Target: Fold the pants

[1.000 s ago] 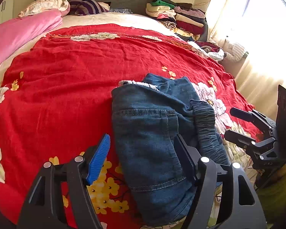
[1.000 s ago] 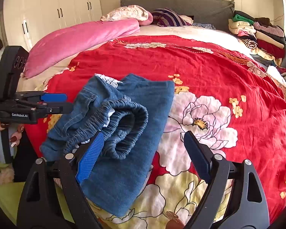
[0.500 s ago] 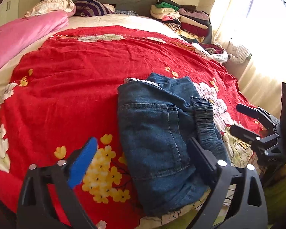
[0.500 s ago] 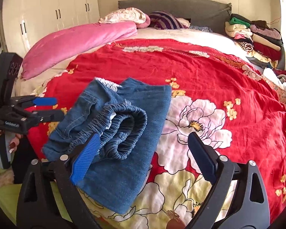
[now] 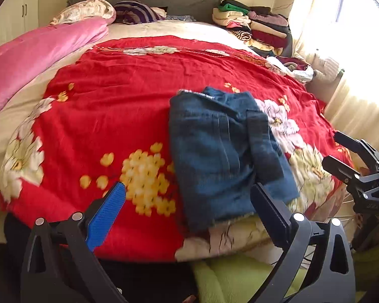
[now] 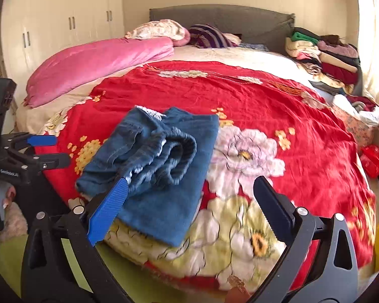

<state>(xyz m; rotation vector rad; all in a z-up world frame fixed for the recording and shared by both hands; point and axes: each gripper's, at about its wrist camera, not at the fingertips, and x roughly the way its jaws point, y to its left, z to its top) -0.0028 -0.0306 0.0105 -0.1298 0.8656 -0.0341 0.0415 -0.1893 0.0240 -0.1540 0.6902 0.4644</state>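
Observation:
The blue denim pants [image 5: 222, 151] lie folded into a thick bundle near the front edge of the red flowered bedspread [image 5: 108, 106]; their elastic waistband [image 6: 174, 159] curls on top. My left gripper [image 5: 187, 189] hangs back from the bed's edge, jaws opening wide, nothing between the pads. My right gripper [image 6: 189, 181] stands likewise just short of the pants [image 6: 164, 202], jaws opening, pads free of the cloth. Each gripper shows in the other's view: the right gripper [image 5: 332, 147] right of the pants, the left gripper [image 6: 62, 149] left of them.
A pink quilt [image 6: 101, 63] lies along the bed's left side. A pile of folded clothes [image 6: 323, 55] sits at the back right by the grey headboard [image 6: 219, 22]. White wardrobes [image 6: 63, 25] stand at the left, a bright curtained window [image 5: 353, 38] at the right. Lime-green fabric [image 5: 240, 277] lies below the bed's edge.
Both grippers have drawn back and up from the pants and spread their jaws wider. The pants have stayed folded on the bedspread.

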